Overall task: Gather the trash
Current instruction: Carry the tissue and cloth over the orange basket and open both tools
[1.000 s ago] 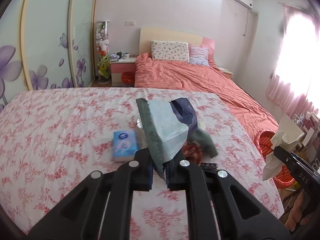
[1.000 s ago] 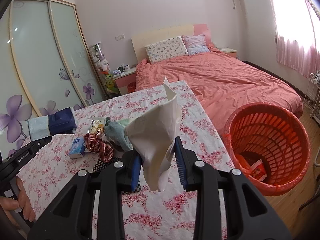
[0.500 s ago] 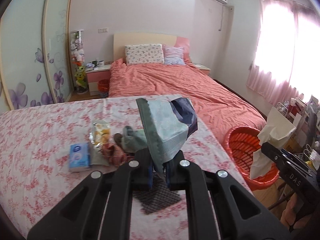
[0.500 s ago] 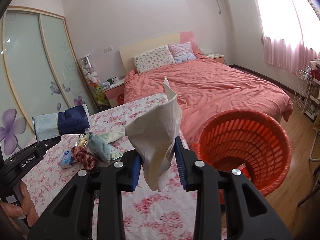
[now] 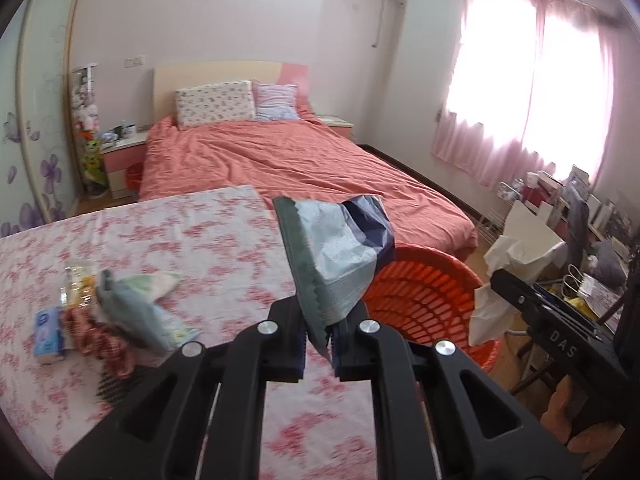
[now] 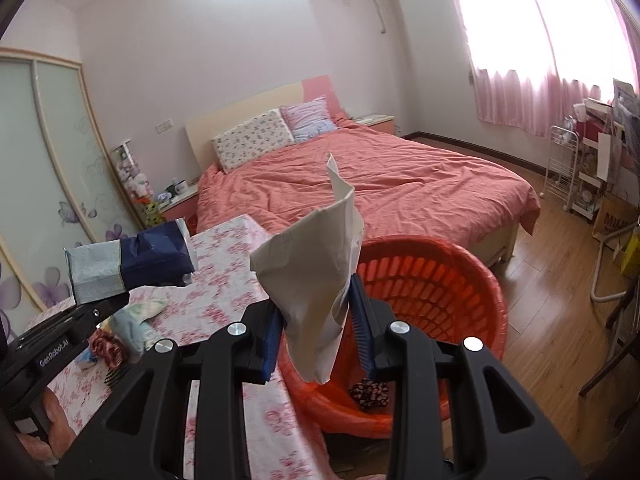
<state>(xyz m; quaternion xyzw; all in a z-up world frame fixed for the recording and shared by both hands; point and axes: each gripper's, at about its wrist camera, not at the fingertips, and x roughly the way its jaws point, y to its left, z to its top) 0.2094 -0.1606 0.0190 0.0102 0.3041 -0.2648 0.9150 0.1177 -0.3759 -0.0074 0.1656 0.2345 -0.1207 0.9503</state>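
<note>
The right gripper (image 6: 316, 340), clamped on crumpled paper (image 6: 312, 280), hangs over the near rim of the orange basket (image 6: 440, 280) (nearer than the left gripper (image 5: 320, 340), pinching a blue wrapper (image 5: 336, 252) further left over the table (image 5: 160, 240))

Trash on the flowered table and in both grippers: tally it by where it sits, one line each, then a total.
Held in left gripper: 1, blue wrapper
Held in right gripper: 1, white paper
Lying on flowered table: at least 4, clumped and blurred
Total: at least 6
</note>
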